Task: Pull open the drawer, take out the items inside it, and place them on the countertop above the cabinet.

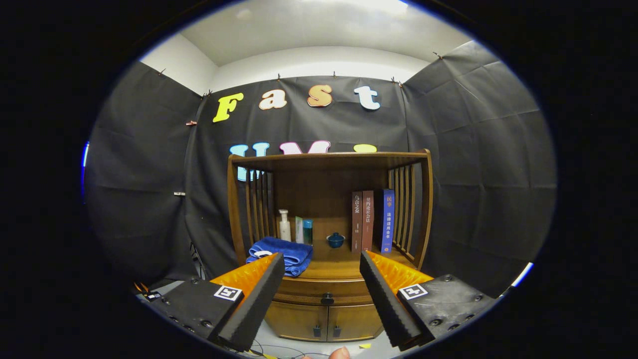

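A wooden cabinet [326, 234] stands ahead of me against the booth wall. Its drawer [309, 291] sits closed under the countertop [331, 262], with a dark knob [327, 299] at its middle. My gripper [322, 264] is open, its two fingers spread wide and held well short of the cabinet. The knob shows in the gap between the fingers, some way beyond them. Nothing is between the fingers. What is in the drawer is hidden.
On the countertop lie a folded blue towel [284, 252], a white pump bottle [284, 227], two small bottles [303, 230], a small blue lidded pot [335, 240] and three upright books [373, 220]. Two lower doors [324, 321] sit under the drawer. Slatted sides and a top shelf enclose the countertop.
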`<state>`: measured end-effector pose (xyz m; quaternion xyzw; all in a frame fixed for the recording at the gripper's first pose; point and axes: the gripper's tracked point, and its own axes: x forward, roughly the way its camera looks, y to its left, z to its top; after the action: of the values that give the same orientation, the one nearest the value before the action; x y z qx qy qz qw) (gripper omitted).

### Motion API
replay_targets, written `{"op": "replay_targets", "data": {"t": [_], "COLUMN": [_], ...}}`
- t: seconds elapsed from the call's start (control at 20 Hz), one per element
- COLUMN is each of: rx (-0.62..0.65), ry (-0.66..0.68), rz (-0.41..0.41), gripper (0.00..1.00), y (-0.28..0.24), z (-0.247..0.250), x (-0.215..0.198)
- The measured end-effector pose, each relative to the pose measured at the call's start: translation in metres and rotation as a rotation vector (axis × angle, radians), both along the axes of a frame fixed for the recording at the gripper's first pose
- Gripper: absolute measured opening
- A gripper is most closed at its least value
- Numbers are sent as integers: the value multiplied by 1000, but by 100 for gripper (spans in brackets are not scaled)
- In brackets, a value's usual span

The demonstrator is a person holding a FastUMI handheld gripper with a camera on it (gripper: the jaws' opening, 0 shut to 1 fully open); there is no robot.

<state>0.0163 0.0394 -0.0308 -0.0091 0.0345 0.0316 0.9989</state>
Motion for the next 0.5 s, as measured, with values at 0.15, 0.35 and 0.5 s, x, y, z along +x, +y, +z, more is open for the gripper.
{"op": "replay_targets", "data": {"t": [0.15, 0.35, 0.5], "rx": [5, 7, 8], "ry": [7, 4, -3], "rz": [-7, -6, -4], "gripper": [98, 98, 98], "y": [-3, -2, 0], "z": [-4, -2, 0], "x": [0, 1, 1]}}
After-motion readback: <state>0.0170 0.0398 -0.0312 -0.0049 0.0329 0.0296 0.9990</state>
